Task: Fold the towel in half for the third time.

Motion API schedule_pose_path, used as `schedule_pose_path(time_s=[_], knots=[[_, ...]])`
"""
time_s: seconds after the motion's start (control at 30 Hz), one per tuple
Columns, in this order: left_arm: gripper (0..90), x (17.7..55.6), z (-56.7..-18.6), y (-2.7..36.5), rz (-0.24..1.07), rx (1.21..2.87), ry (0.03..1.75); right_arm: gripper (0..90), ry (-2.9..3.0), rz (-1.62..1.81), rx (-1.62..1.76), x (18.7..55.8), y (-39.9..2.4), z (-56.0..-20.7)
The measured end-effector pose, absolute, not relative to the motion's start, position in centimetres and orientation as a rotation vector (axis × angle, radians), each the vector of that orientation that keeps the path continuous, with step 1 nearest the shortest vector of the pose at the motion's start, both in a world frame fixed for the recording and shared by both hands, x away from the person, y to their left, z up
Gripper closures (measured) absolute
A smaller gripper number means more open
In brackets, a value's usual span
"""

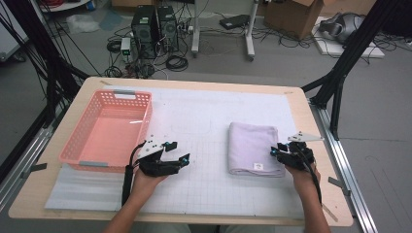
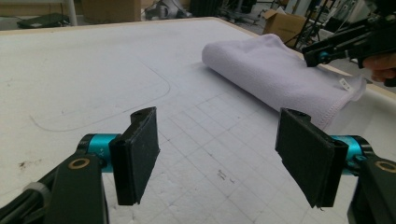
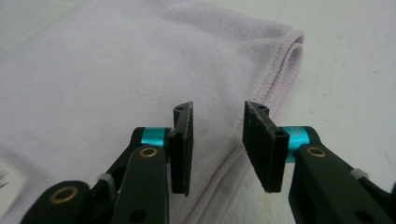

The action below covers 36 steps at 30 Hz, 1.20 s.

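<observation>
A folded pale lilac towel (image 1: 253,147) lies on the white gridded mat, right of centre, with a small label near its front edge. My right gripper (image 1: 276,151) hovers over the towel's front right edge; in the right gripper view its jaws stand a little apart above the towel's hem (image 3: 224,79), with nothing pressed between them. My left gripper (image 1: 177,152) sits left of the towel, by the basket's front corner. Its jaws stand wide open and empty (image 2: 219,154). In the left gripper view the towel (image 2: 275,70) lies ahead to the right.
A pink plastic basket (image 1: 108,128) stands empty at the left of the table. The white mat (image 1: 204,116) covers most of the wooden tabletop. Beyond the far edge are computer towers, cables and cardboard boxes on the floor. Black frame posts stand at both sides.
</observation>
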<state>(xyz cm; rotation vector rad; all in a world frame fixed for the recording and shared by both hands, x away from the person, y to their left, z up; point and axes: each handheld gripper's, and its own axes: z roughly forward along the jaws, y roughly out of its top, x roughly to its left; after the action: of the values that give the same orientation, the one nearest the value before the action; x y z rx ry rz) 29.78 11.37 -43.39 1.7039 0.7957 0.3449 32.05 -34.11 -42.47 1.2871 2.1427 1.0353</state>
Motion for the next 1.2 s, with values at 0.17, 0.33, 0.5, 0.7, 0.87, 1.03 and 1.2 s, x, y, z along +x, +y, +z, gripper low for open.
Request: schedule_pose_path(time_s=[0.17, 0.33, 0.5, 0.7, 0.87, 1.03, 1.2], knots=[[29.9, 29.9, -43.4, 11.4, 0.347, 1.706, 0.793, 57.5, 2.175, 1.101, 1.236, 29.4, -34.2, -42.5], [28.3, 29.8, -43.4, 11.4, 0.345, 1.702, 0.795, 55.5, 2.212, 1.048, 1.216, 28.3, -34.2, -43.5], [19.3, 29.8, -43.4, 11.3, 0.347, 1.707, 0.798, 48.5, 2.168, 1.089, 1.236, 27.0, -35.0, -42.9], [19.1, 29.6, -43.2, 11.1, 0.333, 1.702, 0.788, 31.3, 2.046, 1.152, 1.227, 25.1, -35.7, -41.5], [19.7, 29.7, -43.0, 11.2, 0.335, 1.71, 0.77, 22.6, 1.992, 1.166, 1.221, 24.2, -36.2, -41.1], [19.2, 29.7, -42.9, 11.2, 0.338, 1.672, 0.722, 20.5, 1.983, 1.168, 1.222, 23.8, -36.5, -41.0], [20.0, 29.7, -42.9, 11.0, 0.362, 1.707, 0.727, 19.7, 1.987, 1.164, 1.217, 23.5, -36.7, -41.0]])
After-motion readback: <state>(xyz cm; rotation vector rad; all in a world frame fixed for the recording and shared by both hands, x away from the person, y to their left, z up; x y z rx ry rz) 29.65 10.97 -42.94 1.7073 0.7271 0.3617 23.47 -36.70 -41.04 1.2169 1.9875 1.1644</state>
